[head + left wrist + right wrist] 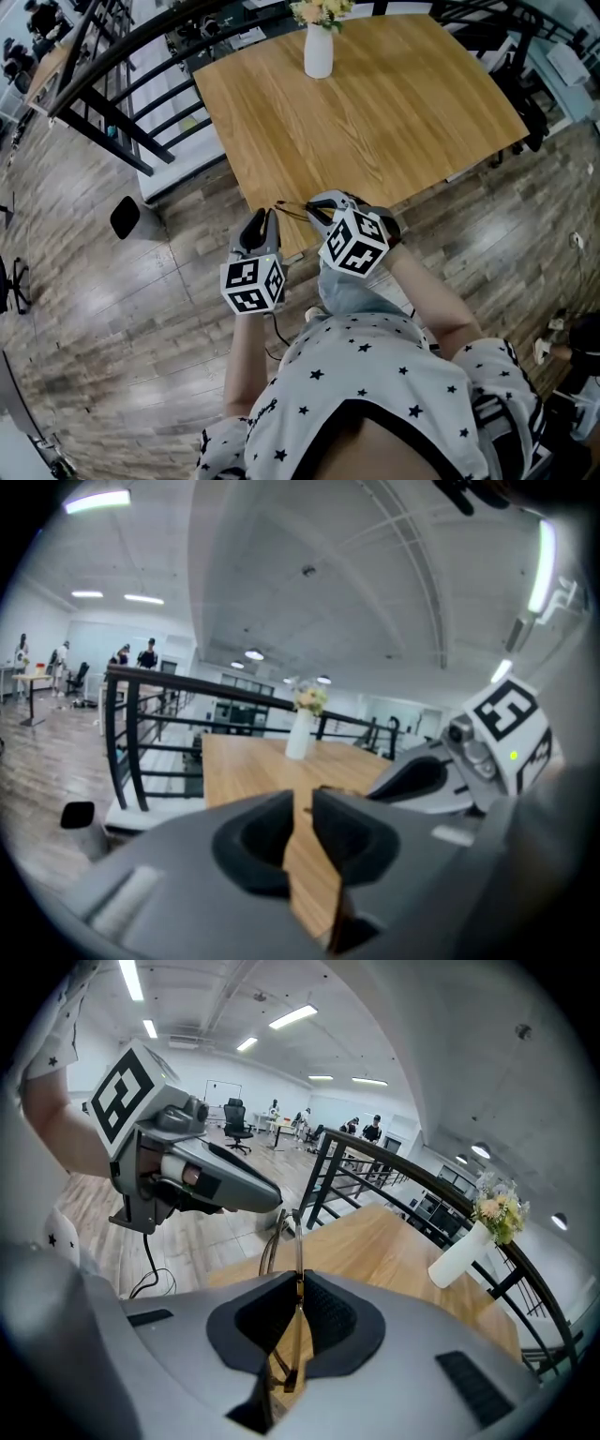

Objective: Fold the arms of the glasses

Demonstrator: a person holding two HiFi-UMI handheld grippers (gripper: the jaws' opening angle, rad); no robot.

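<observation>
Thin metal-framed glasses [292,208] hang over the front edge of the wooden table [375,112]. My right gripper [319,204] is shut on them. In the right gripper view the thin frame [292,1232] runs straight between the dark pads of the right gripper [298,1283] and sticks out ahead. My left gripper [265,217] is just left of the glasses, pointing at them. In the left gripper view, the left gripper [302,803] shows a narrow gap with only table wood behind it. A dark bit of the glasses [326,787] lies just past its tips.
A white vase [319,49] with flowers stands at the far side of the table. A black railing [122,103] runs along the table's left side. Wood-plank floor lies below and around the table's front edge. The person's body fills the lower part of the head view.
</observation>
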